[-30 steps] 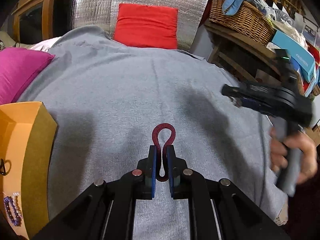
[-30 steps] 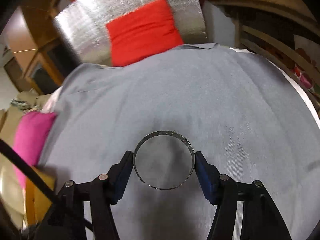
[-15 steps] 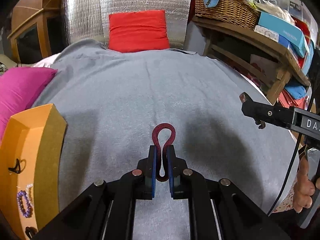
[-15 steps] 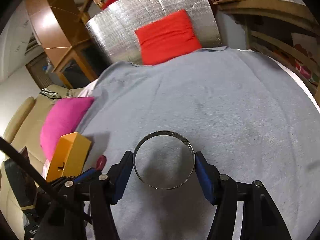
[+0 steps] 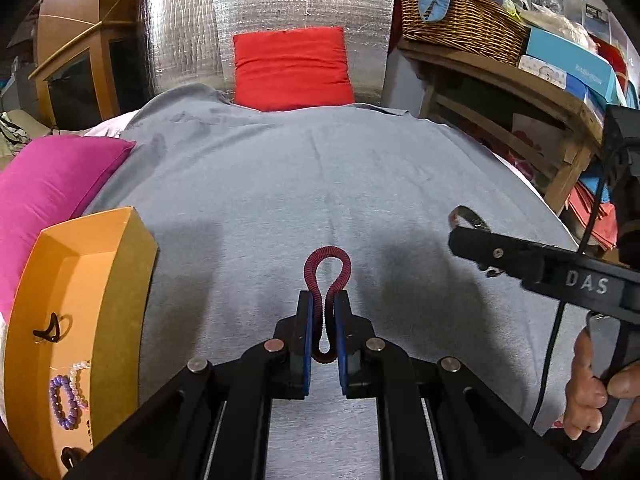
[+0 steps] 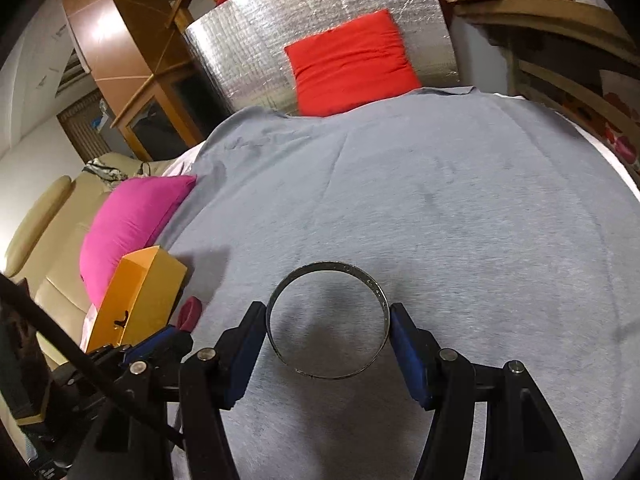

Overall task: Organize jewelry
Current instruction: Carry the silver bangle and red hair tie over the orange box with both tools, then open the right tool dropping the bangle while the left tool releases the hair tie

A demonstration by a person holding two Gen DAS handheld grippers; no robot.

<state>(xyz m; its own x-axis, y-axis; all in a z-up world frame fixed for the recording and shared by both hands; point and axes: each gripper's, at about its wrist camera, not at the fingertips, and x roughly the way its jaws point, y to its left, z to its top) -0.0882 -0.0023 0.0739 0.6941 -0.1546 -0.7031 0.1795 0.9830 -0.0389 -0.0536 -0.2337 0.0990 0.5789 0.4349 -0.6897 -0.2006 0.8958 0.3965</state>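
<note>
The left gripper (image 5: 324, 332) pinches a soft, light red coiled bracelet (image 5: 327, 280) flat near one end, while the right gripper (image 6: 328, 322) clamps a stiff, slippery metal bangle (image 6: 327, 322) across its width, both above the grey sheet (image 6: 440, 208), near the orange box (image 5: 100, 280).

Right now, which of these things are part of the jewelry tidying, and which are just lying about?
Part of the job: red coiled bracelet, silver bangle, orange box, purple bead bracelet.

Just lying about: pink cushion, red cushion, wicker basket.
</note>
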